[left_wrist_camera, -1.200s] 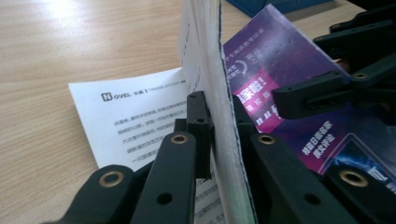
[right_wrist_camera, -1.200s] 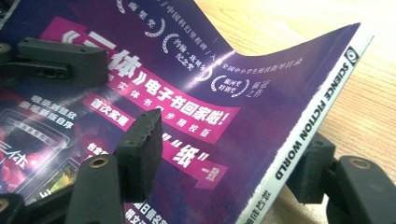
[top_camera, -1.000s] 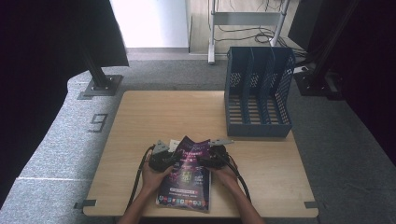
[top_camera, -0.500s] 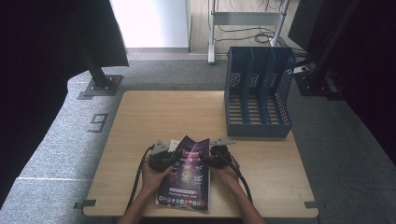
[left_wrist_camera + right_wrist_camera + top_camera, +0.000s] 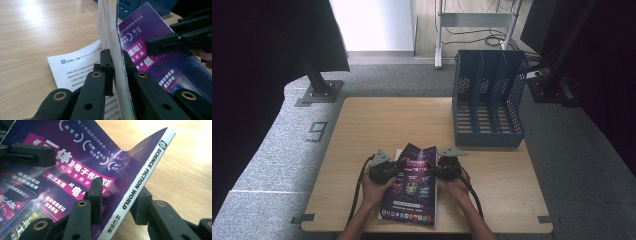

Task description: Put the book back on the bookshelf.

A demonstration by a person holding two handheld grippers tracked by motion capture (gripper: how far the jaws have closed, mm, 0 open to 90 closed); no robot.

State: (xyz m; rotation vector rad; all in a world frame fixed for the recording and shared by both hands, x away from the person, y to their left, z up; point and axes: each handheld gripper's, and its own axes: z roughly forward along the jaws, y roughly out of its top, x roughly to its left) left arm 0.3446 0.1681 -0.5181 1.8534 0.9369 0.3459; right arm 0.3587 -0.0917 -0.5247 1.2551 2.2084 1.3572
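A purple-covered magazine (image 5: 409, 192) lies near the table's front edge, with its far end lifted and bent. My left gripper (image 5: 398, 167) is shut on the magazine's left edge, and its jaws pinch a bundle of pages (image 5: 117, 50) upright. A white printed page (image 5: 75, 67) lies flat below. My right gripper (image 5: 432, 170) straddles the spine (image 5: 147, 170). One finger (image 5: 96, 192) is over the cover and the other is behind it. These jaws have just been closing, and a gap still shows beside the spine.
A blue three-slot file rack (image 5: 489, 100) stands at the back right of the wooden table (image 5: 387, 120). A black stand base (image 5: 319, 92) sits on the grey carpet beyond the left corner. The person's hands come in over the front edge.
Both hands stay at the magazine's far end. The right gripper's jaws look a little narrower around the spine.
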